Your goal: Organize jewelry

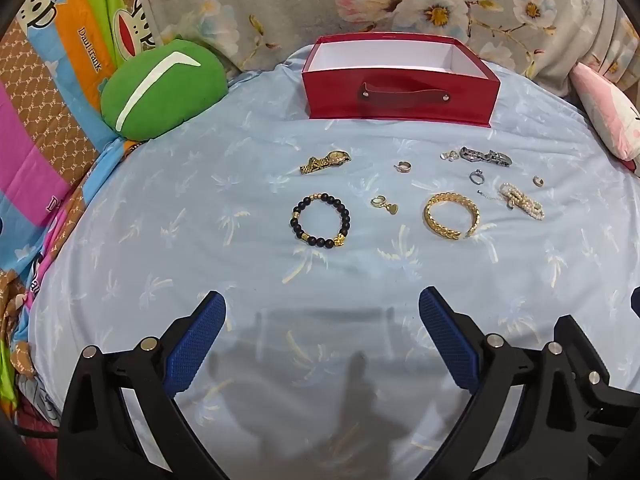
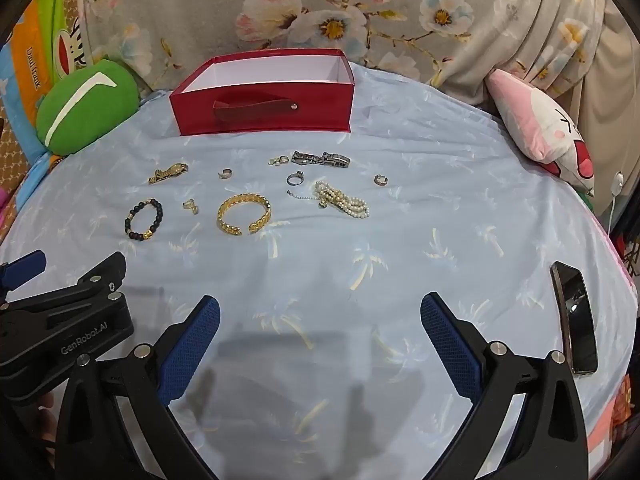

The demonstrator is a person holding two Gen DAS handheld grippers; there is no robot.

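Several jewelry pieces lie on a pale blue bedsheet [image 1: 160, 240] in front of an open, empty red box [image 1: 400, 96] [image 2: 264, 112]. They include a gold watch [image 1: 326, 161], a black bead bracelet [image 1: 321, 220] [image 2: 144, 220], a gold cuff bangle [image 1: 452, 215] [image 2: 244, 213], a pearl bracelet [image 1: 522, 202] [image 2: 344, 202], a silver link bracelet [image 1: 486, 157] [image 2: 320, 159] and small rings and earrings. My left gripper [image 1: 322, 300] is open and empty, well short of the jewelry. My right gripper [image 2: 320, 308] is open and empty too. The left gripper also shows at the lower left of the right wrist view [image 2: 60, 292].
A green cushion [image 1: 160, 88] lies at the back left and a pink plush pillow [image 2: 540, 124] at the back right. A dark phone [image 2: 576, 316] lies on the sheet at the right. A floral blanket [image 1: 360, 0] rises behind the box.
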